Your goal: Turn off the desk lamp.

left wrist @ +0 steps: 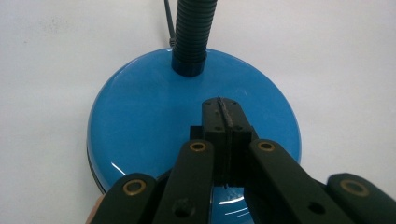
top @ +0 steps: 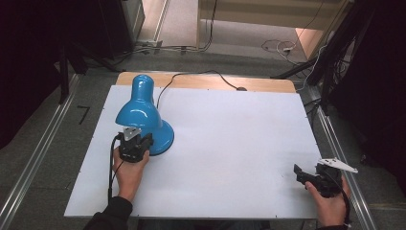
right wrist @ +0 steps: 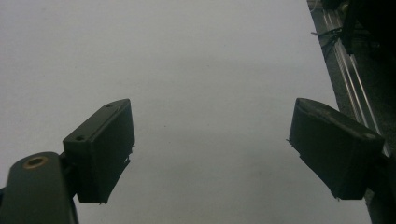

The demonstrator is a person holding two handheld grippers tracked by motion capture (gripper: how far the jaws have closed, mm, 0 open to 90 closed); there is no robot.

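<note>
High view, glossy blue desk lamp [top: 143,115], bent neck

Hand-held gripper [left wrist: 223,122] closed over blue lamp base [left wrist: 140,121].

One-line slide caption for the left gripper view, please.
Left tool, jaws closed together, poised over the round blue base of a desk lamp, its black ribbed neck rising behind on the white table.

This looks like a lab or test room. A white board [top: 230,143] lies on a wooden table [top: 201,80], with metal rails [top: 33,163] beside it, loose cables [top: 277,47] on the grey floor and dark curtains [top: 28,57].
</note>
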